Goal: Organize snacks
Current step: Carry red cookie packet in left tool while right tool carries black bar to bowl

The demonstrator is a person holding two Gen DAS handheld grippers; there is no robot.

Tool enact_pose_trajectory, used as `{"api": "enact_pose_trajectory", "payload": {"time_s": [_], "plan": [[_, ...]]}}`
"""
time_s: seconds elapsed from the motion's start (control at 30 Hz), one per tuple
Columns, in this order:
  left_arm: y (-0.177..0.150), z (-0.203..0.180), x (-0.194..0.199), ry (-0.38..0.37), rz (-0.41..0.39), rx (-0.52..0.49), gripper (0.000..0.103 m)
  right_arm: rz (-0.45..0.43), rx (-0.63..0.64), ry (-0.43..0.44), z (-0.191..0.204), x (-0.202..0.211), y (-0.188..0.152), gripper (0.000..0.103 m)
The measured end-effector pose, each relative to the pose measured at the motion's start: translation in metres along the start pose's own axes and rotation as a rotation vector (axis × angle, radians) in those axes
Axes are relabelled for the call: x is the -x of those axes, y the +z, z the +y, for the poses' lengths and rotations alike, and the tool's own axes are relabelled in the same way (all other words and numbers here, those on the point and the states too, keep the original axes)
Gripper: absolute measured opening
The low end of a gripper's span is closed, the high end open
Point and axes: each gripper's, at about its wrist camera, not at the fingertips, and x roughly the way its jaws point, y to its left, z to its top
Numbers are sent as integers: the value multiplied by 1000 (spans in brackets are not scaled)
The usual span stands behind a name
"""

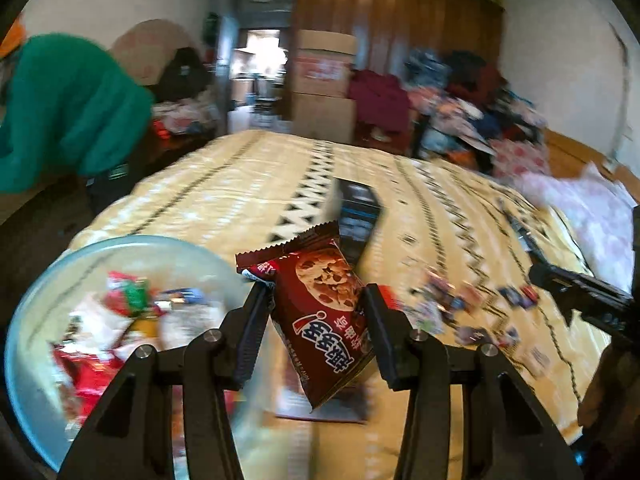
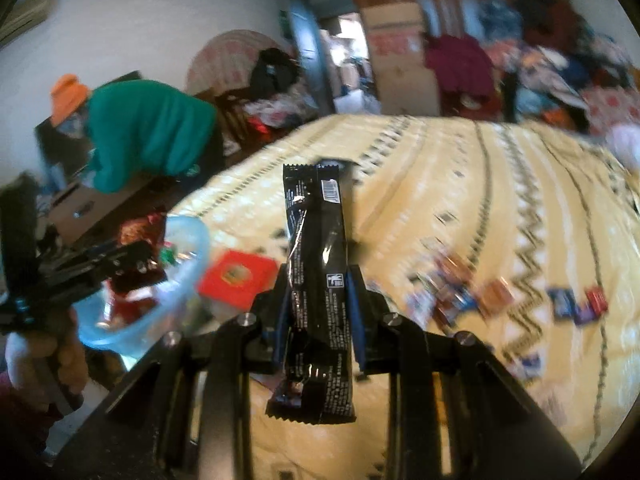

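I'm carrying snacks: left tongs point(image 1: 316, 304) are gripping a cookie packet point(image 1: 320, 316), right tongs point(image 2: 318, 292) a black bar wrapper point(image 2: 318, 280). Next, I judge, both are going into the blue bowl point(image 1: 36, 312) at nine o'clock.

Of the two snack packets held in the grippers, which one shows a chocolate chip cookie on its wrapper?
The dark red cookie packet in the left gripper; the right gripper holds a plain black packet.

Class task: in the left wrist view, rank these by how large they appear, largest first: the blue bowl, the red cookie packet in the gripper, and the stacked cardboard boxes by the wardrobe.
1. blue bowl
2. red cookie packet
3. cardboard boxes

The packet is right at the lens and the boxes are across the room, so this is apparent size only.
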Motion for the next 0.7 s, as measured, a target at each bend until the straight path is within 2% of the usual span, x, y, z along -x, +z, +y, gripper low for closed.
{"api": "enact_pose_trajectory", "payload": {"time_s": [0.27, 0.47, 0.7], "plan": [[1, 84, 21, 136, -31, 106, 49, 25, 106, 173, 95, -46, 36, 26], [-9, 125, 27, 202, -27, 174, 49, 106, 154, 300, 161, -87, 40, 26], [-20, 151, 17, 230, 4, 217, 48, 171, 216, 361, 213, -115, 31, 26]]}}
